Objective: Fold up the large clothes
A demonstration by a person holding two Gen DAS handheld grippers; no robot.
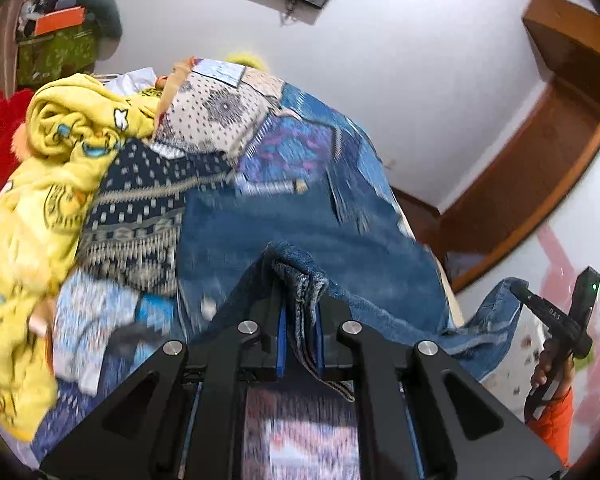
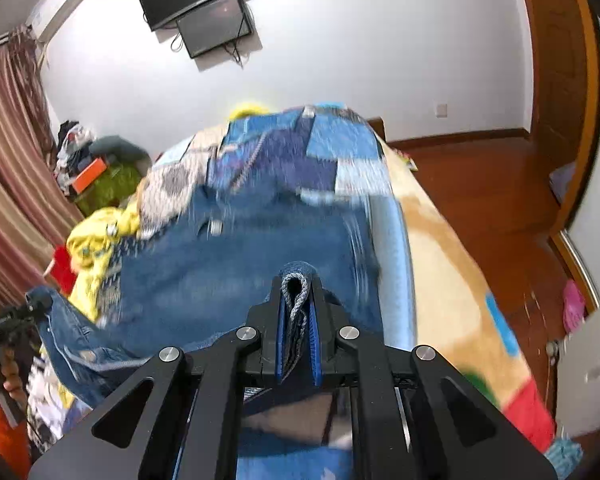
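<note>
Clearly the lift-and-spread step is in hand: each claw is clenched on a fold of the same denim garment (image 1: pixel 300 220), a heavy blue piece with patchwork panels of paler blue, purple and dotted cream near its far end. The left claw (image 1: pixel 302 320) pinches a thick doubled edge whose woven grey underside shows between the blue pads; the right claw (image 2: pixel 298 320) grips a similar rolled hem, looped over itself. In the left view the right claw also appears at the far right, clamping a corner of the denim, with a hand (image 1: pixel 548 364) and an orange sleeve behind it. The garment hangs stretched between the two grips and drapes away over the bed (image 2: pixel 452 264), whose cover is a soft tan blanket with coloured shapes. Beside it lies a crumpled yellow fleece (image 1: pixel 40 200) and a navy patterned knit (image 1: pixel 140 208).

Next, I judge, the denim must be pulled clear of the heap and laid flat on open bed; its stiffness and weight call for firm, even tension.
</note>
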